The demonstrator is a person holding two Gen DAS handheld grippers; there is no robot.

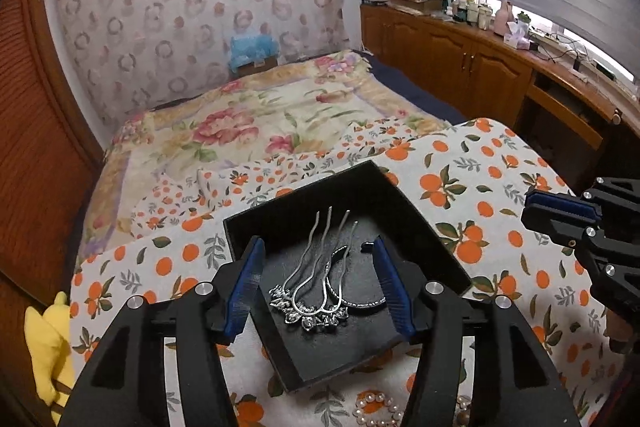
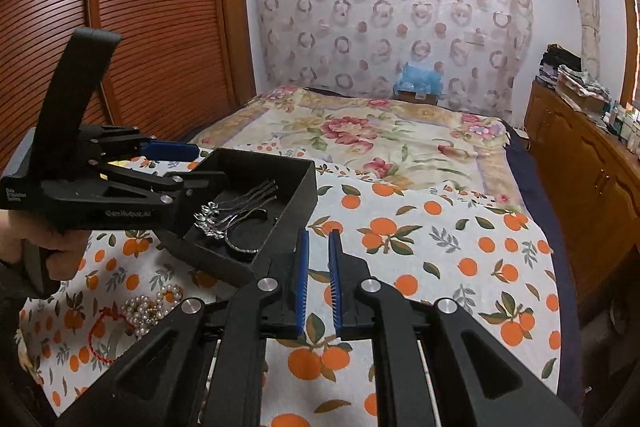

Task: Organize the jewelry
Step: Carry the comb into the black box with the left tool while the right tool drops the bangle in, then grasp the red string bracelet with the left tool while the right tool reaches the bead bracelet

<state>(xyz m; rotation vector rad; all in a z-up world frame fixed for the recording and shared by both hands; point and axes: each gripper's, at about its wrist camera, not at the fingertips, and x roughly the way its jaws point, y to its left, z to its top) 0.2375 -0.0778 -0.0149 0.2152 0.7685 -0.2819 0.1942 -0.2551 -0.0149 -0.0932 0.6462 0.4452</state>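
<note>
Now: my left gripper [image 1: 320, 283] stands open over the black box [image 1: 256, 227], hair comb [image 1: 316, 283] lying loose inside | right gripper [image 2: 318, 283] nearly closed, empty | next: lift clear without snagging prongs, fetch pearl bracelet [image 2: 148, 307] from the bed.

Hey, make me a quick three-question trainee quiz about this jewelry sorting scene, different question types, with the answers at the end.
1. True or false: the silver hair comb lies inside the black box.
2. Multiple choice: where is the pearl jewelry? A) in the box B) on the orange-print cloth outside the box C) between the right gripper's pads
3. Fill in: the left gripper is held over the ____ with nothing pinched between its pads.

Key: 1 true; 2 B; 3 box
</note>
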